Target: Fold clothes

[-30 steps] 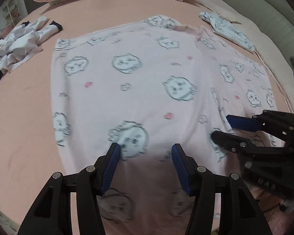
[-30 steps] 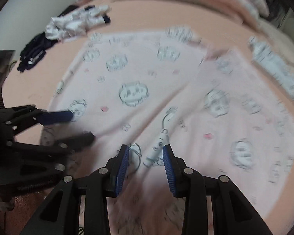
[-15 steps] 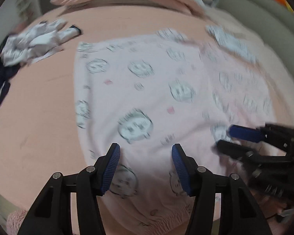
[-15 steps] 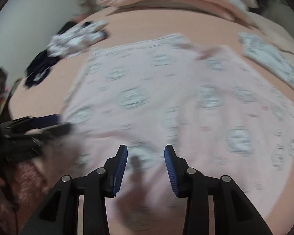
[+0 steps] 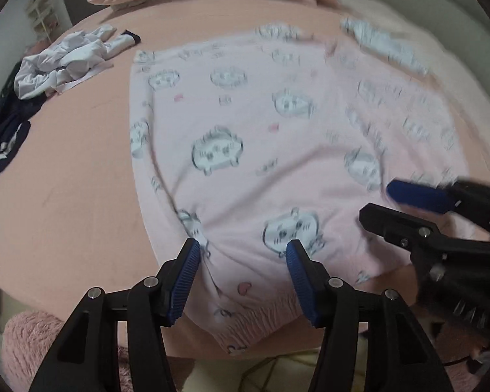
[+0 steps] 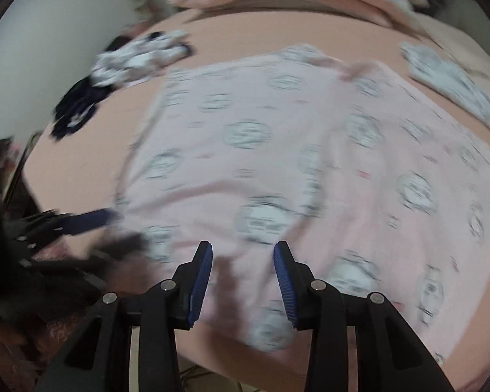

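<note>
Pink printed garment lying spread on bed, waistband at near edge. Left gripper and right gripper hovering over waistband, both jaws standing wide, gripping nothing. Judged step: positioning for hem grasp. Next move calling for closing on both waistband corners.

Pink printed garment between parted fingers

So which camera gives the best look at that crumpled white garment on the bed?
The left wrist view: the crumpled white garment is fairly sharp there, folds visible, beside dark clothes. In the right wrist view the same garment is only a motion-blurred smear.
</note>
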The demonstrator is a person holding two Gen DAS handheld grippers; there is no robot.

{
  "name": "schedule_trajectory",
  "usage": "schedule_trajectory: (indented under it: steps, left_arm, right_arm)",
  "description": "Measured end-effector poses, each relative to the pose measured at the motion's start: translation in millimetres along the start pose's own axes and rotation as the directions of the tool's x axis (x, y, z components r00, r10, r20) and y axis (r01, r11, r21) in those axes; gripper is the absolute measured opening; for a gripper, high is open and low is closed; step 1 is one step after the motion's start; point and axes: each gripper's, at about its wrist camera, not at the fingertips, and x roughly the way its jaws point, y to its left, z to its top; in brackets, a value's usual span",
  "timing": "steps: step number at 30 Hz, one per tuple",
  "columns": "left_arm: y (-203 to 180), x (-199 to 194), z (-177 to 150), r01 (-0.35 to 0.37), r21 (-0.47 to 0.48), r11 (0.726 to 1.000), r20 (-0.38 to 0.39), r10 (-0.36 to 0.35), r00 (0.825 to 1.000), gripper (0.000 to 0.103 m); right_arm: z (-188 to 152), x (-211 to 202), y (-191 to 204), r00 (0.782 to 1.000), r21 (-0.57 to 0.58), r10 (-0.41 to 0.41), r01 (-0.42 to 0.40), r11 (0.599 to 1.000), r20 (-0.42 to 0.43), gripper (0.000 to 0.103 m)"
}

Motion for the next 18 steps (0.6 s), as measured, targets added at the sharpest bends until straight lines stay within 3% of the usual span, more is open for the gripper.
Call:
schedule_trajectory:
  steps: [3, 9, 12, 15, 18]
  left_arm:
    - [-9, 7, -2, -0.04, 0.027, 0.999, -0.033, 0.041, 0.999, 0.053]
    - [33, -2, -12, -0.104, -0.077, 0.992, -0.08, 0.098, 0.992, 0.056]
    - [46, -14, -10, -0.11, -0.153, 0.982, -0.043, 0.105, 0.994, 0.056]
    - [39, -18, -1, -0.011, -0.14, 0.99, 0.034, 0.016, 0.999, 0.056]
    - [26, -13, 19, 0.085, -0.095, 0.992, 0.104, -0.075, 0.992, 0.056]
  right_arm:
    - [-10, 7, -1, 0.997, -0.025, -0.058, 0.057, 0.998, -0.041, 0.039]
    - [-22, -7, -38, 0.996, 0.097, -0.067, 0.072, 0.993, -0.055, 0.038]
    - [-21, -10, -43, 0.993, 0.103, -0.103, 0.108, 0.989, -0.051, 0.038]
    - [-15, -18, -40, 0.999, 0.132, -0.013, 0.008, 0.991, 0.038, 0.038]
    - [-6, -14, -29, 0.994, 0.141, 0.056, -0.069, 0.988, 0.099, 0.039]
